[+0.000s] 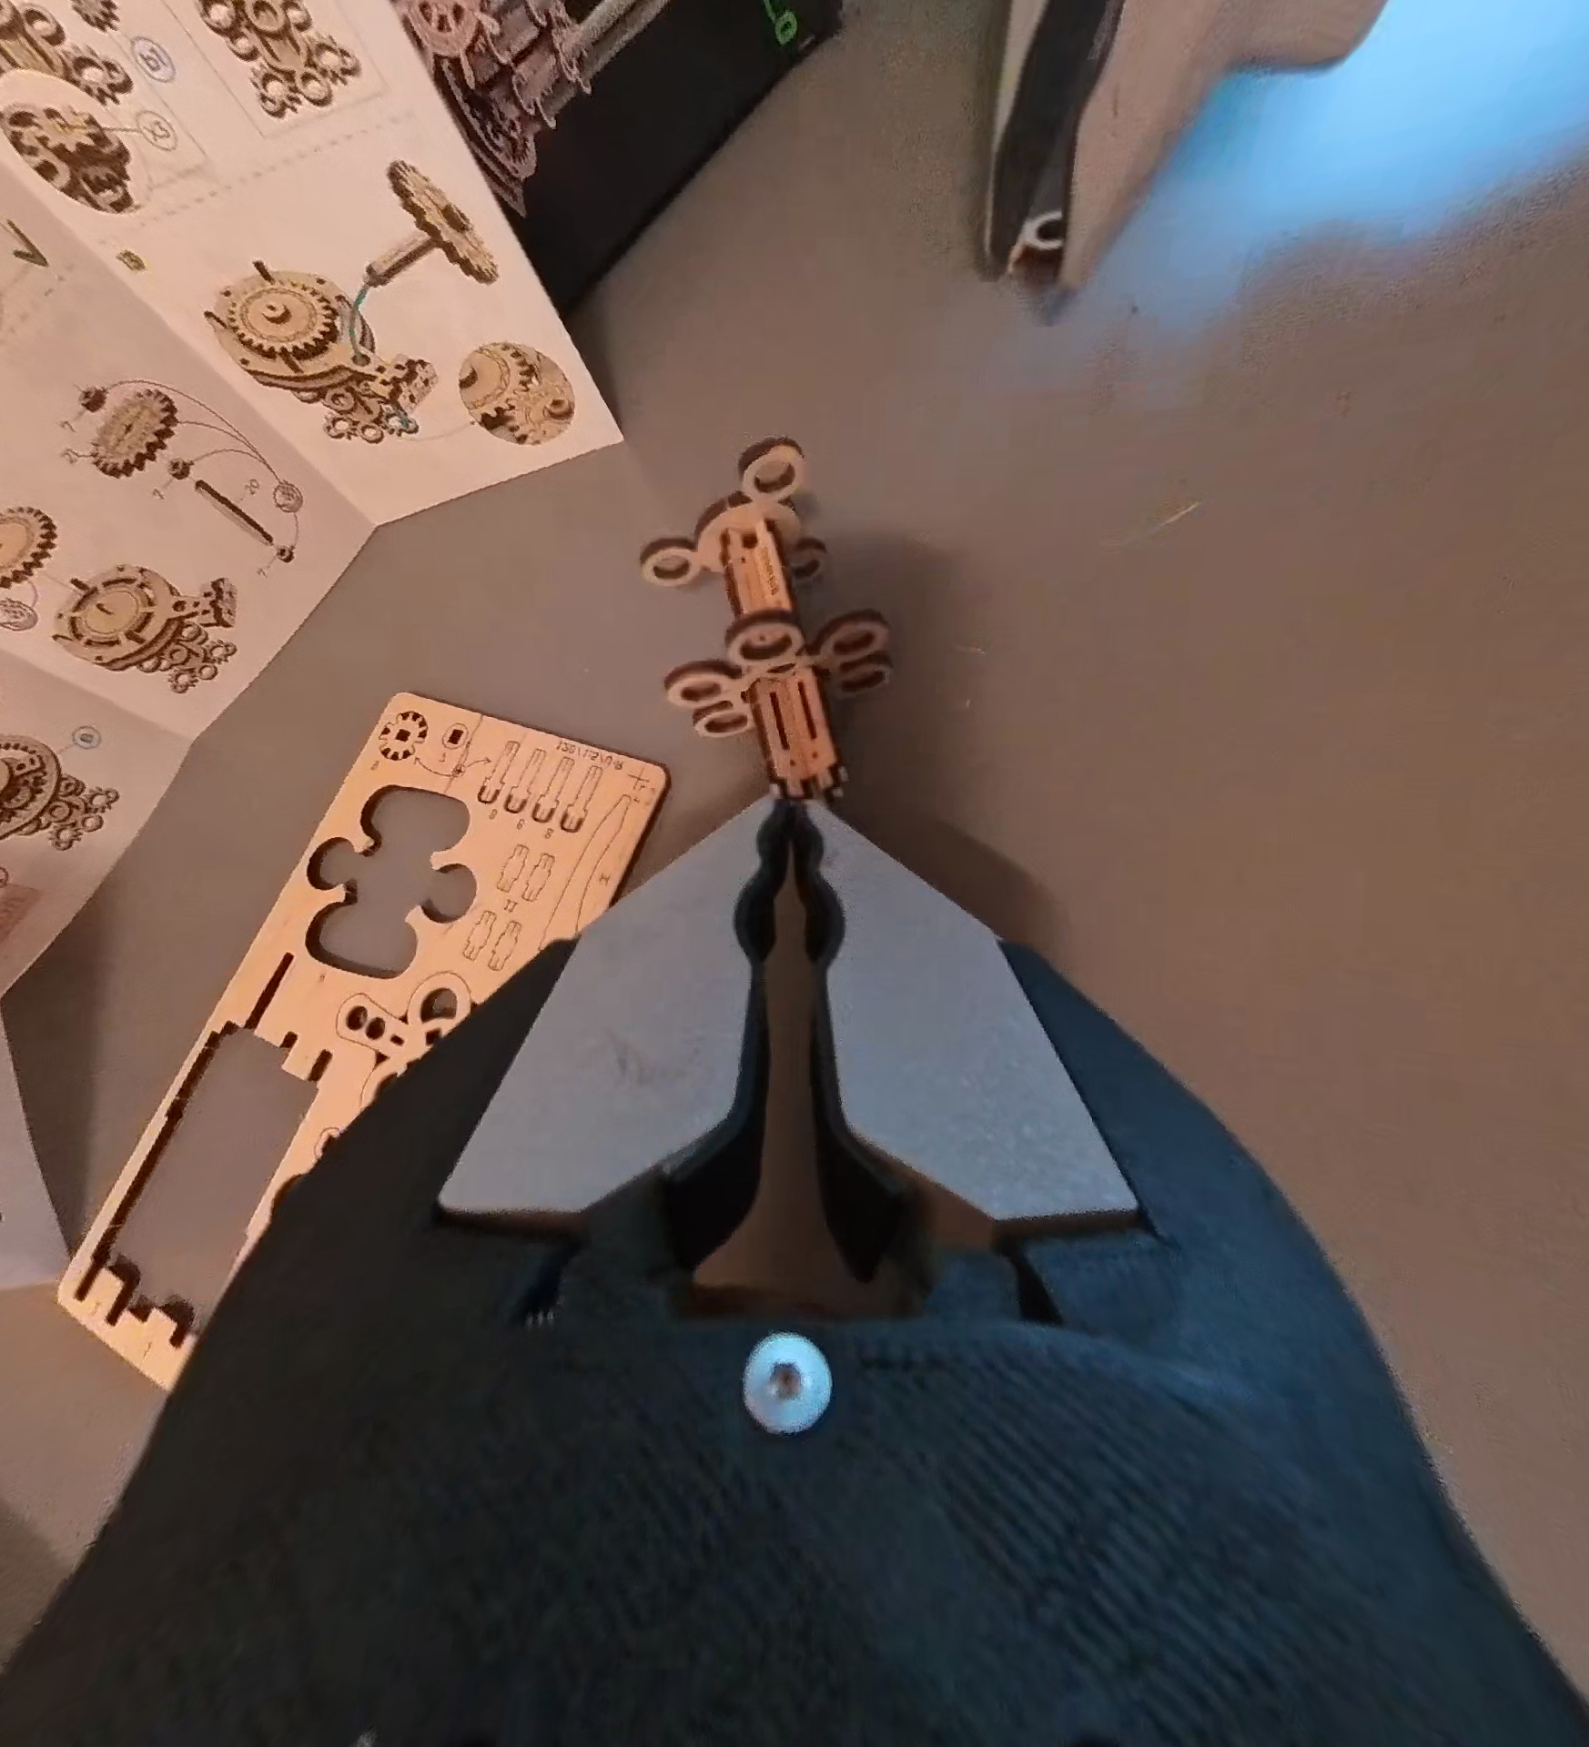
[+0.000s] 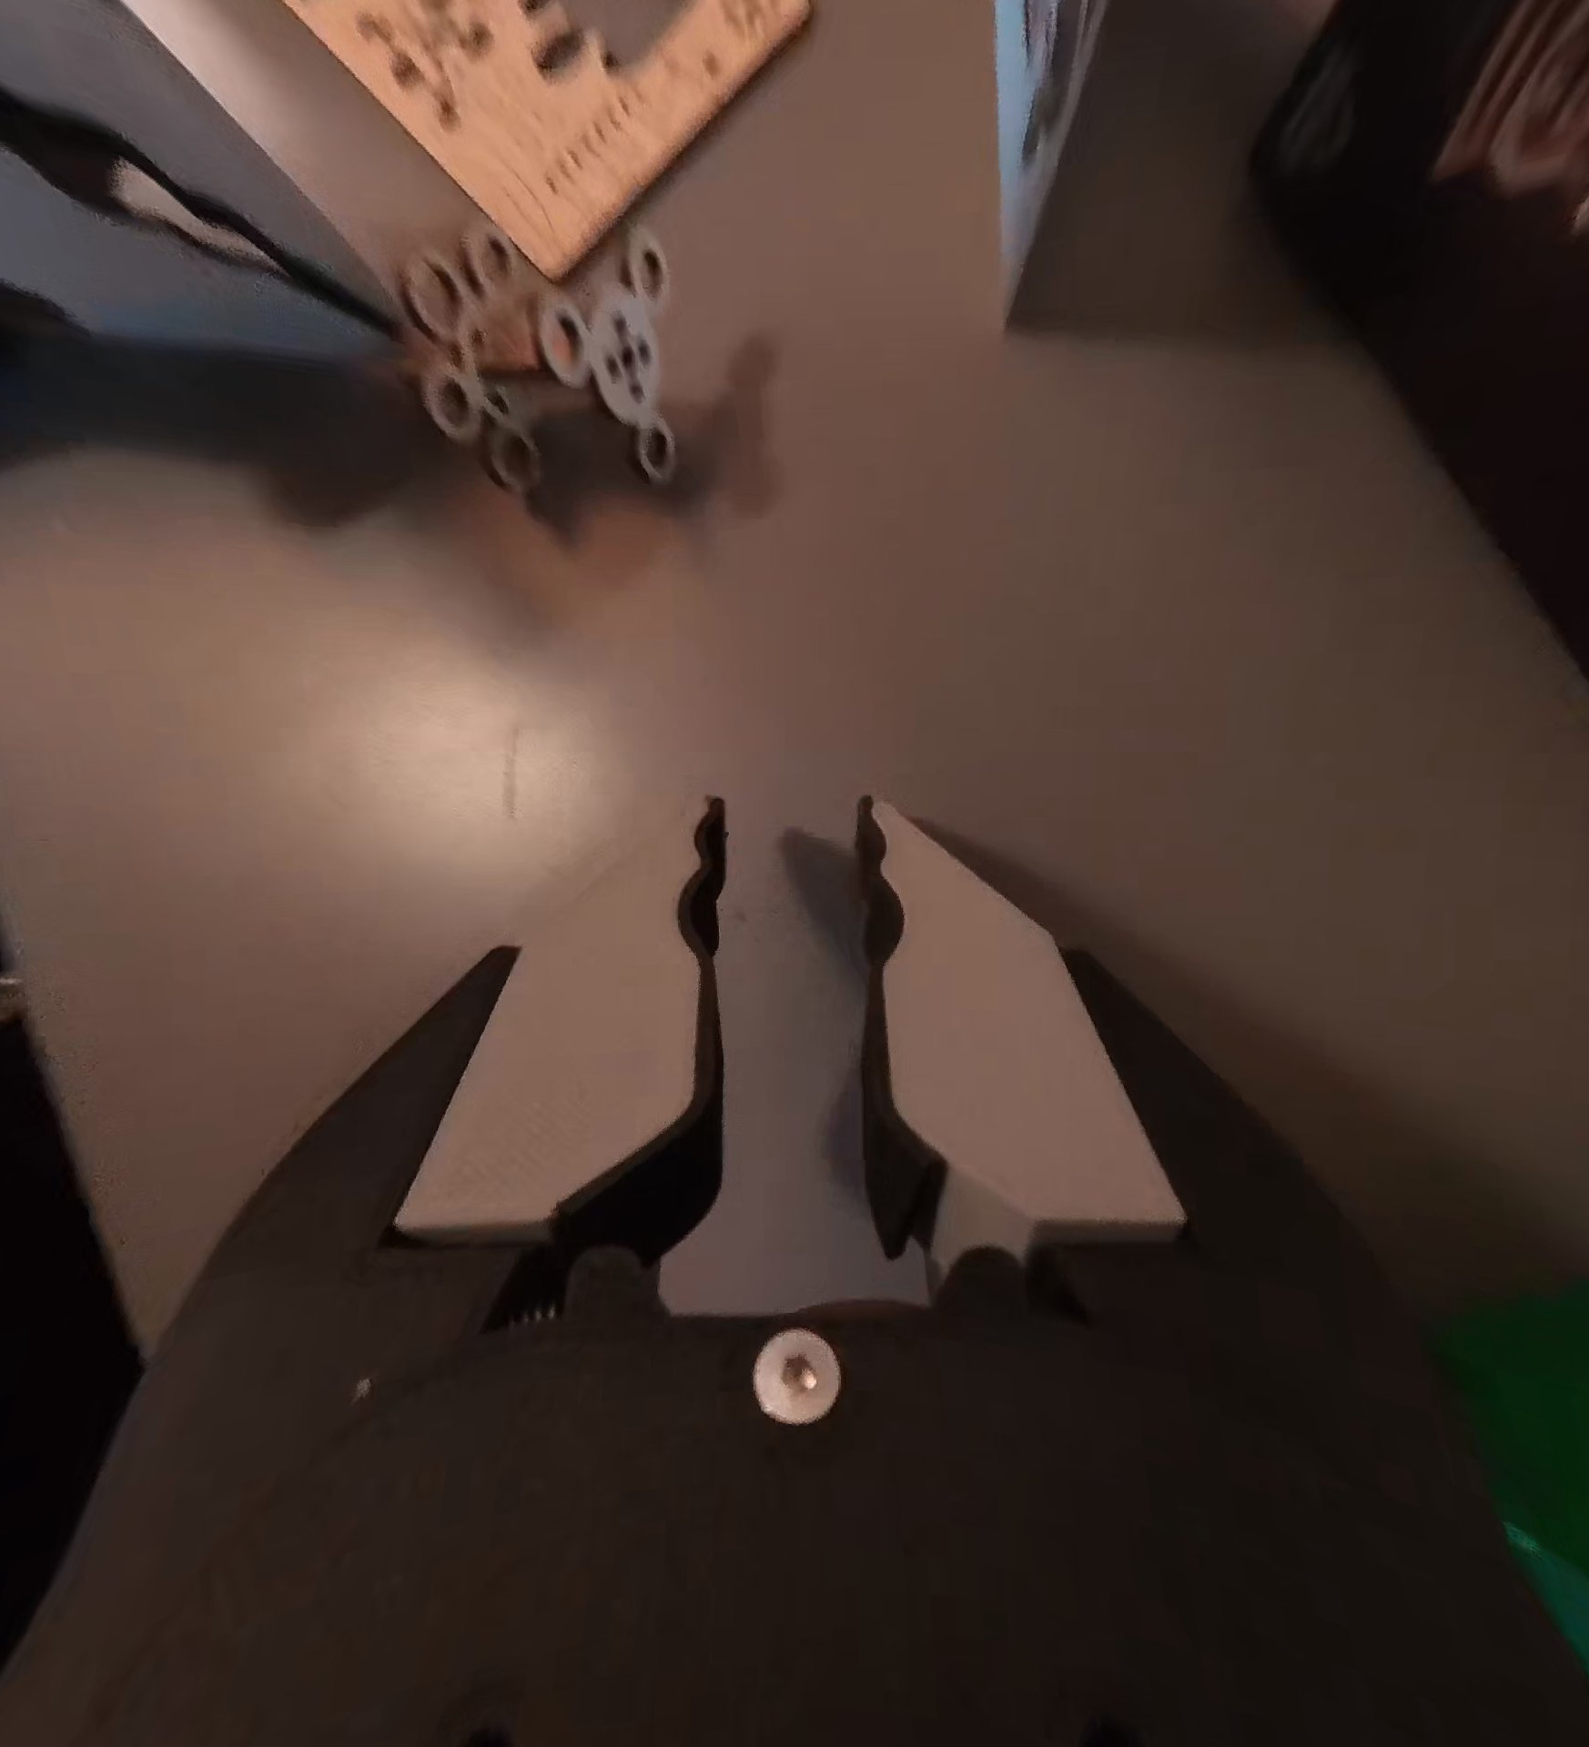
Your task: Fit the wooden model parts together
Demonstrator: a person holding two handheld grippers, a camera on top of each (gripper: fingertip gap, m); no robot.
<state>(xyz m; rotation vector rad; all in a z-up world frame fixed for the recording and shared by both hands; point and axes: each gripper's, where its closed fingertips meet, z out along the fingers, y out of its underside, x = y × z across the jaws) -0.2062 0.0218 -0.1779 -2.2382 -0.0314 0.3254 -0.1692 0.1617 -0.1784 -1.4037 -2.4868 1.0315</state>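
The black left gripper, its jaws pressed together, pinches the pale laser-cut wooden axle with ring-lobed plates above the matte grey worktop. The right gripper hangs with jaws spread, empty.

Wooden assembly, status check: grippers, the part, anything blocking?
Left gripper shut on wooden assembly at its near end, held off the table. Right gripper open, empty, well short of it. Punched wooden sheet lies left; nothing between.
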